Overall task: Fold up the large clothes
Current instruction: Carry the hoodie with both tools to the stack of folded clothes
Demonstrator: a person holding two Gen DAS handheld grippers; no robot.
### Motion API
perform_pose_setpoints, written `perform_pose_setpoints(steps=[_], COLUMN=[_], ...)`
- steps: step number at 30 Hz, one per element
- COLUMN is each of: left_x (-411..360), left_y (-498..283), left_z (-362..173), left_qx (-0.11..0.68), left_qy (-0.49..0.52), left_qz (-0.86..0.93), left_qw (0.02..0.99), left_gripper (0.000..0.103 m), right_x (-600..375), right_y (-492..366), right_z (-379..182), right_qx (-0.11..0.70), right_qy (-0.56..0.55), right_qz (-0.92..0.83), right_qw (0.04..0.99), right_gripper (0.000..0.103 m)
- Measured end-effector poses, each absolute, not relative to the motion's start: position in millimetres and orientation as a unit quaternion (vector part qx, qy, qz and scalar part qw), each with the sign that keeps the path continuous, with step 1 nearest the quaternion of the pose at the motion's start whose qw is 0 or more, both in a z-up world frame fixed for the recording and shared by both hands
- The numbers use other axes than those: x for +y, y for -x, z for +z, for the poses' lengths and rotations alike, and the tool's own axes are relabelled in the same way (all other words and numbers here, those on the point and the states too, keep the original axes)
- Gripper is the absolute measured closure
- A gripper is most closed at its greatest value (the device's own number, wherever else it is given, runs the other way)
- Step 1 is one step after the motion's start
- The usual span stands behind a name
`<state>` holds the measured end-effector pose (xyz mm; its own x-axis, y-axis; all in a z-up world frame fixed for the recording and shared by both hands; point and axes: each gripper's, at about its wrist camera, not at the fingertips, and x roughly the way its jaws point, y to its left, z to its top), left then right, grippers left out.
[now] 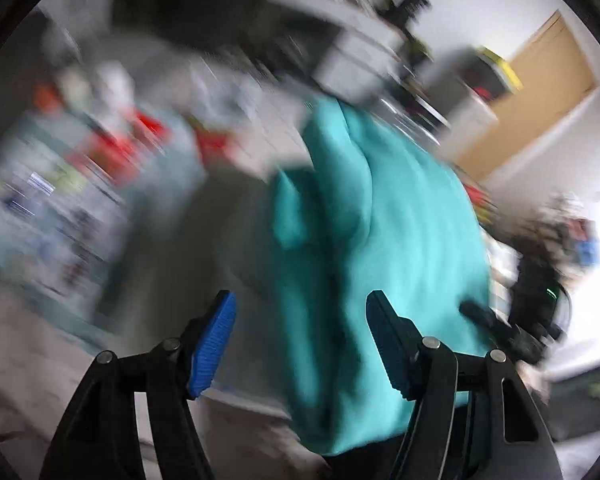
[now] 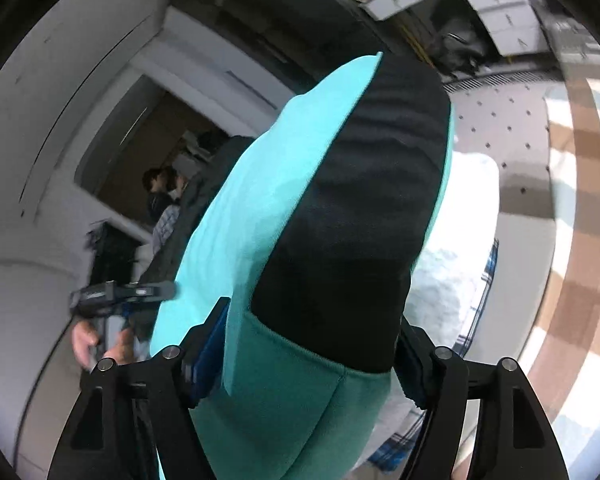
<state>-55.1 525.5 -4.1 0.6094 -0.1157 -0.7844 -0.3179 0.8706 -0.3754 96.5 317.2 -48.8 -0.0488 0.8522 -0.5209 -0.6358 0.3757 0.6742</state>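
Between its 2 spread fingers, the left gripper (image 1: 300, 340) frames the teal garment (image 1: 380, 220) without pinching; the right gripper (image 2: 312, 344) straddles it, grip unclear.

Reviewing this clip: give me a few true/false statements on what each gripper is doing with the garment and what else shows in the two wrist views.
1. The garment is teal with a black panel. True.
2. The left gripper is clamped shut on the cloth. False: its blue pads stand wide apart, and the cloth hangs just beyond them.
3. The right gripper has the garment between its fingers. True: the fabric fills the gap between them.
4. The left wrist view is sharp. False: it is heavily motion-blurred.
5. The garment lies flat on a table. False: it is held up in the air.
6. A wooden door shows in the left wrist view. True.
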Motion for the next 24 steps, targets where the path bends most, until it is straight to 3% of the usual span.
perform_pose_setpoints(steps=[3, 8, 11, 15, 19, 20, 22, 24], left_x=[469.1, 417.4, 432.4, 435.1, 435.5, 435.2, 436.5, 446.0], left_y=[56.3, 28.9, 22.8, 21.5, 36.0, 29.7, 27.5, 28.5], left_z=[5.7, -73.6, -98.2, -97.3, -90.5, -79.5, -76.4, -81.5], left_qx=[0.389, 0.466, 0.442, 0.415, 0.399, 0.396, 0.387, 0.386], left_qy=[0.265, 0.192, 0.215, 0.225, 0.212, 0.213, 0.217, 0.222], left_qz=[-0.041, -0.047, -0.015, -0.023, -0.019, -0.020, -0.030, -0.036], left_qw=[0.881, 0.863, 0.871, 0.881, 0.892, 0.893, 0.895, 0.895], left_gripper=[0.040, 0.040, 0.040, 0.039, 0.039, 0.039, 0.039, 0.039], right_x=[317.9, 314.3, 302.8, 314.4, 412.0, 444.3, 494.8, 528.1], right_y=[-86.6, -87.1, -74.7, -72.4, -68.6, -62.7, -58.8, -70.2], right_z=[-49.2, -29.0, 7.0, 79.7, 106.4, 97.9, 70.9, 23.4], right_qx=[0.461, 0.449, 0.378, 0.273, 0.311, 0.324, 0.338, 0.398], right_qy=[-0.094, -0.009, 0.084, 0.119, 0.204, 0.250, 0.334, 0.383], right_qz=[0.542, 0.538, 0.520, 0.507, 0.527, 0.512, 0.483, 0.463], right_qw=[0.696, 0.714, 0.761, 0.809, 0.764, 0.756, 0.735, 0.693], right_gripper=[0.025, 0.025, 0.025, 0.025, 0.028, 0.028, 0.038, 0.039])
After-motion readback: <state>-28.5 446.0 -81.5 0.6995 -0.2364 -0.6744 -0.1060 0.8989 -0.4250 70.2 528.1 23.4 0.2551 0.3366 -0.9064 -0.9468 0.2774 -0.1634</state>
